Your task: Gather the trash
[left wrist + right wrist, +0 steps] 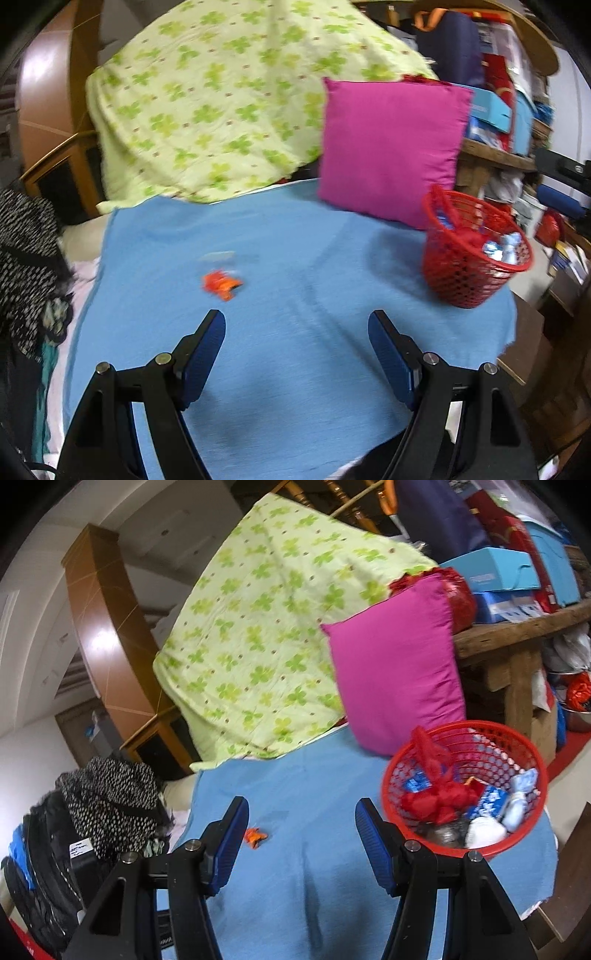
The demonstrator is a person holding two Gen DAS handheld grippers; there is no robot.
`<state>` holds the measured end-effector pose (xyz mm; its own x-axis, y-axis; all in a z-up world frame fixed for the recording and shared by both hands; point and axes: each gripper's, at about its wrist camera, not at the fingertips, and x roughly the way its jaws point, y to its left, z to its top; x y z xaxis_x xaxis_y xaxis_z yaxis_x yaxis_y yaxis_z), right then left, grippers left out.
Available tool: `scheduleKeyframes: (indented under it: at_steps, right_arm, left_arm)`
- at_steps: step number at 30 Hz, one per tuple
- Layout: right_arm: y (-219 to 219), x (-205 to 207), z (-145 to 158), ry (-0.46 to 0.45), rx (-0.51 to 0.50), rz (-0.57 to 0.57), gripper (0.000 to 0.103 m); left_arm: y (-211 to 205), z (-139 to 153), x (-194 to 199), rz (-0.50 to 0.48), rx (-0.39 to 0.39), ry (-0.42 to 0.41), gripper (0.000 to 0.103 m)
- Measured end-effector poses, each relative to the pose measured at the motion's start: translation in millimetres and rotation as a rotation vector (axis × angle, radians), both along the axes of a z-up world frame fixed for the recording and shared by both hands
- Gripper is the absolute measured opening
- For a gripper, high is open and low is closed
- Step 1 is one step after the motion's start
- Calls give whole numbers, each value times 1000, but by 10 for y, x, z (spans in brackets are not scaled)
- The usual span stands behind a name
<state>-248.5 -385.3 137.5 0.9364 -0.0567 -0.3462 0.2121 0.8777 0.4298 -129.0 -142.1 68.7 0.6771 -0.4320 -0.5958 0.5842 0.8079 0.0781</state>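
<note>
- The blue blanket point(295, 258) covers the bed and gives me a flat surface where scraps show up plainly; a clover-print quilt point(221, 103) is heaped at its far end.
- A magenta cushion point(391, 151) leans upright just behind the basket.
- The red mesh basket point(391, 775) sits near the bed's right edge, within easy reach of my right tongs point(301, 805). It holds a knotted red bag, blue-and-white wrappers and white crumpled bits.
- Both tongs hang spread wide and empty, left tongs point(296, 317) included.
- An orange wrapper point(221, 283) lies loose on the blanket just ahead of my left tongs: probably my next pickup.
</note>
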Motion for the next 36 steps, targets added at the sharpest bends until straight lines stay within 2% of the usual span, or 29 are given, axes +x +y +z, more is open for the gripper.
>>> scheduleKeyframes:
  at_steps: [13, 20, 27, 36]
  right_arm:
    - [645, 487, 3, 65, -65, 146, 64]
    - [939, 681, -54, 89, -86, 229, 64]
    - [998, 735, -186, 99, -72, 268, 65]
    - [605, 666, -278, 80, 6, 216, 64]
  left_arm:
    - [820, -119, 432, 211, -50, 29, 80]
    - [1104, -136, 538, 286, -73, 44, 80]
    - [1111, -135, 587, 309, -62, 48, 80]
    - [753, -122, 489, 249, 8, 23, 80]
